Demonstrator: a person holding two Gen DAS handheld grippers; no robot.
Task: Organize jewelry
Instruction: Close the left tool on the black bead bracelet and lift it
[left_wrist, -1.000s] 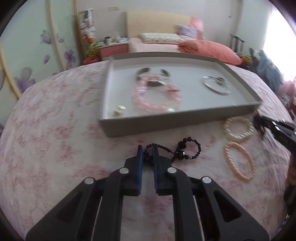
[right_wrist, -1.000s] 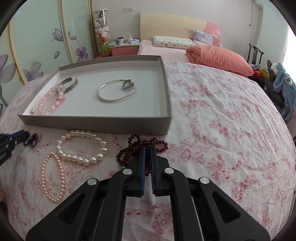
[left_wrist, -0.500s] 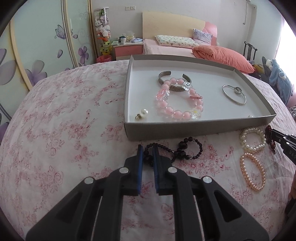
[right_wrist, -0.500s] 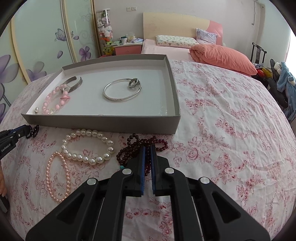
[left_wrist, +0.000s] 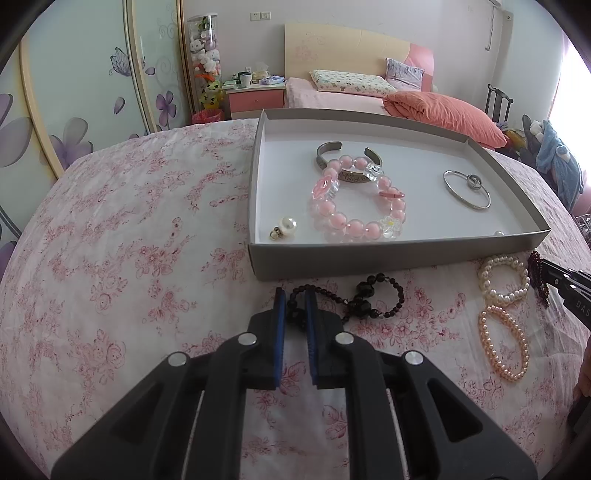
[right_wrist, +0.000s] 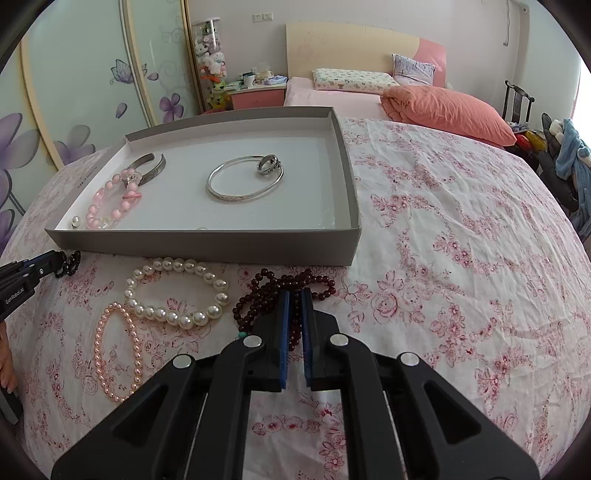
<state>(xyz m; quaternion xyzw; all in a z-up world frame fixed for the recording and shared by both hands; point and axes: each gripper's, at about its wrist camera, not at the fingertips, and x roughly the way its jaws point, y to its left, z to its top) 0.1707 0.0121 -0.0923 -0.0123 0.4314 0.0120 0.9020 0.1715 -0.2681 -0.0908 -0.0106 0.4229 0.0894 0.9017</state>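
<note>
A grey tray (left_wrist: 399, 254) (right_wrist: 207, 245) lies on the floral cloth and holds a pink bead bracelet (left_wrist: 354, 225), a metal cuff (left_wrist: 347, 177), a silver bangle (right_wrist: 243, 179) and a pearl charm (left_wrist: 284, 226). My left gripper (left_wrist: 294, 299) is shut on a black bead bracelet (left_wrist: 373, 299) just before the tray's front wall. My right gripper (right_wrist: 293, 301) is shut on a dark red bead bracelet (right_wrist: 273, 288). A white pearl bracelet (right_wrist: 177, 291) and a pink pearl bracelet (right_wrist: 118, 350) lie between the two grippers.
A bed with an orange duvet (right_wrist: 447, 110) stands behind the table. A pink nightstand (left_wrist: 255, 99) and sliding wardrobe doors (left_wrist: 74, 92) are at the back left. A chair with clothes (right_wrist: 561, 155) is at the right.
The left wrist view has swung so the tray sits more to the right and further off. Both grippers have stayed shut on their bracelets; the right view has barely shifted.
</note>
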